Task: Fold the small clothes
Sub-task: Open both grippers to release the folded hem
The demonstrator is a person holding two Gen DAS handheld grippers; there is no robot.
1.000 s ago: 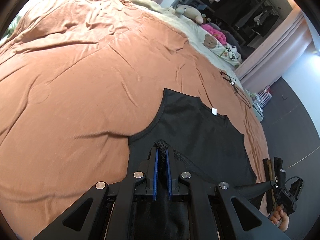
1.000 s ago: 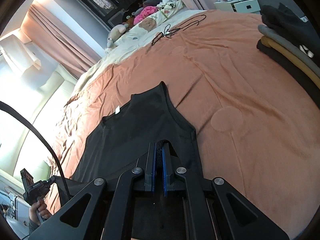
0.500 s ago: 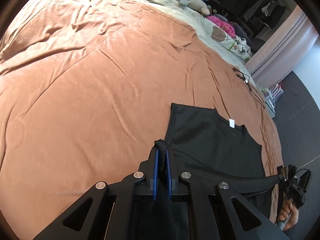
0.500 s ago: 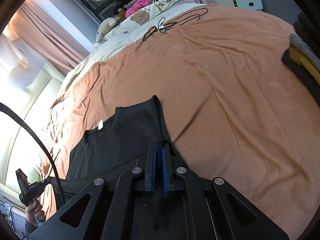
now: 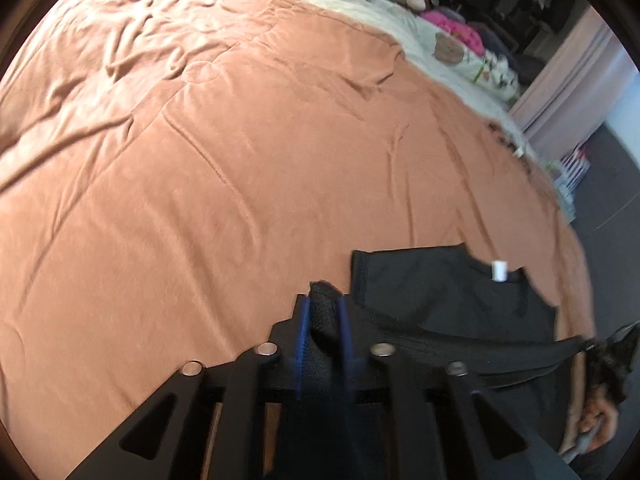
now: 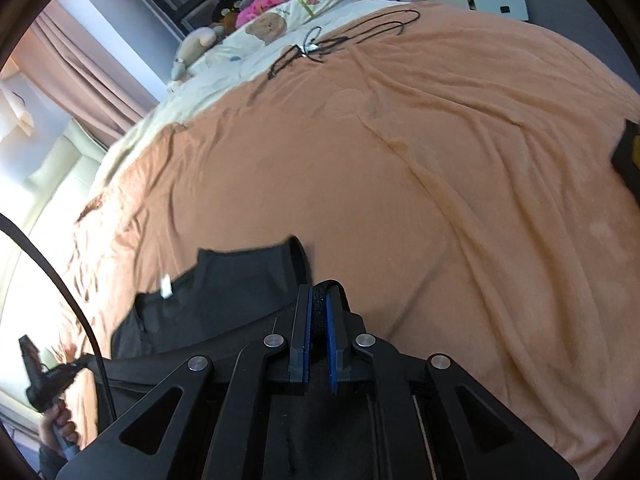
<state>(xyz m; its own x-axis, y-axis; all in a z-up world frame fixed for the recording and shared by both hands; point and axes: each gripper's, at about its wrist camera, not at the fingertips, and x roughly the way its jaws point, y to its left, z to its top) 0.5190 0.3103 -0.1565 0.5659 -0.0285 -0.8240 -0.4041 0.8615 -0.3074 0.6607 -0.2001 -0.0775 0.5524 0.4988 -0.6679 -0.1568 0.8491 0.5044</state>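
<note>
Both cameras sit low and close over the bed cover (image 5: 240,184), looking forward and down along their fingers; both see the black top (image 5: 448,296) (image 6: 224,292).

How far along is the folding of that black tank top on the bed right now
Done: the black tank top has its hem brought up over its body on the orange blanket.
In hand: the left gripper is opening with fabric between its pads; the right gripper is starting to open, fabric between its pads too.
Left: full release, probably further folds, then perhaps the stack of clothes.
</note>
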